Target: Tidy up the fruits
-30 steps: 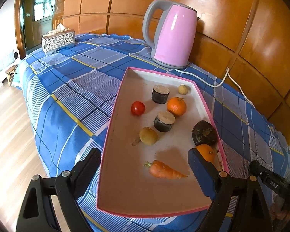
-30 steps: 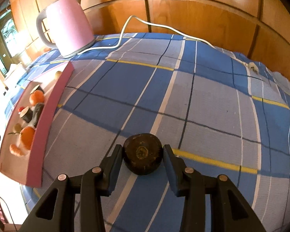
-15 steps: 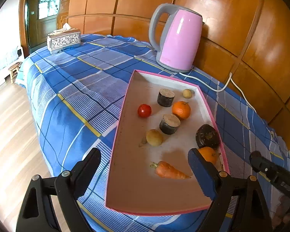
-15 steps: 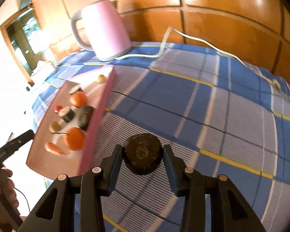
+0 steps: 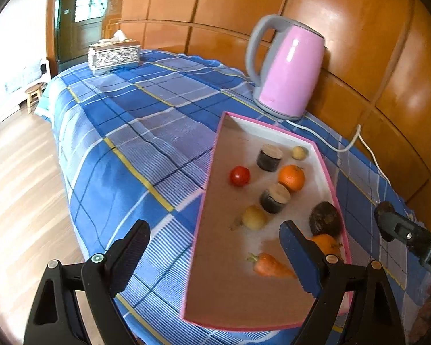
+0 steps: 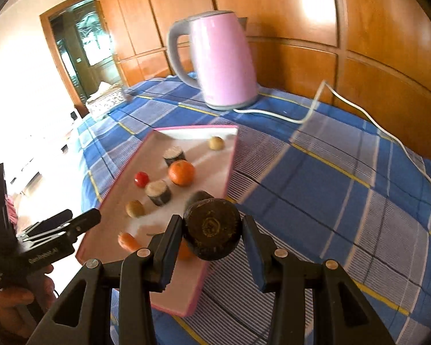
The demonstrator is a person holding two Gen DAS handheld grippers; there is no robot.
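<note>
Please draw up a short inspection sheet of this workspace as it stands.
Surface: blue plaid cloth over the table.
Job's things: pink-rimmed tray holds a tomato, two oranges, a carrot, two cut log pieces and a dark round fruit.
Clutter: pink kettle, tissue box.
Grippers: left tongs open, empty; right tongs shut on another dark fruit near the tray's edge.
Cables: white kettle cord across the cloth.
Surroundings: wood panelling, wooden floor.
</note>
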